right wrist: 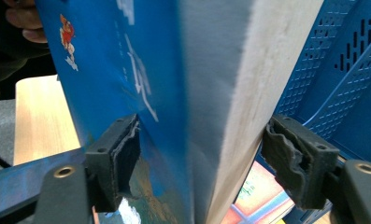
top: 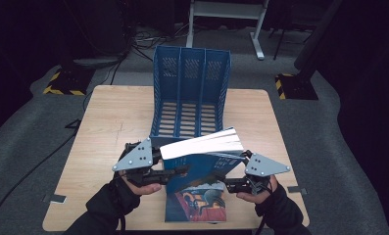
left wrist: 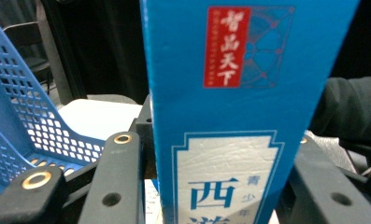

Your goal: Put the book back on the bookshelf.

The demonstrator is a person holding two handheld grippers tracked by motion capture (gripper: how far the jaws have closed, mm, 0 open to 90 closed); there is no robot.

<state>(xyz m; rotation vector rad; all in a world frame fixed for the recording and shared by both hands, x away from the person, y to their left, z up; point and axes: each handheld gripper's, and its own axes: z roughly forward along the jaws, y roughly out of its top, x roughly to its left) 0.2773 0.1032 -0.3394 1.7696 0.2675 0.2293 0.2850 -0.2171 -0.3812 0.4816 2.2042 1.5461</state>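
My left gripper [top: 175, 172] clamps the thick blue paperback book [top: 202, 147] by its spine; my right gripper [top: 220, 180] straddles the page edge, jaws slack. Blue plastic file rack [top: 189, 93] stands just behind.

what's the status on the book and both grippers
Left gripper clamped on blue book's spine end. Right gripper jaws around page edge, right pad off the pages. Book tilted, just short of blue file rack. Second book flat underneath.

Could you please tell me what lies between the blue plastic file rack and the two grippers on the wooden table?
A thick blue paperback book, held upright between the left gripper and right gripper before the blue plastic file rack, as the high view shows.
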